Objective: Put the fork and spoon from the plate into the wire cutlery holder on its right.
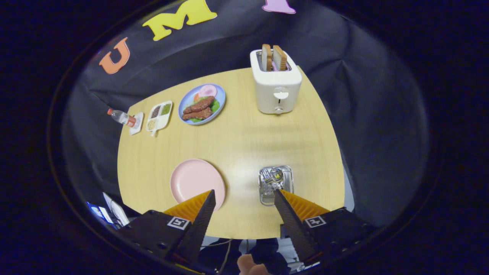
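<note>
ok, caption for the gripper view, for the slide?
Open tool above the table edge: bare pink plate at left, cutlery in the wire cutlery holder at right.

Bright, even light from above; soft glare on table [244,145] centre. Fisheye bends edges strongly, rim goes dark. Centre sharp, gripper [244,196] fingers spread apart, slightly blurred.

plate [193,177] pink | wire cutlery holder [276,185] silver | toaster [276,84] white | food plate [189,100] blue | table [244,141] light wood
</note>
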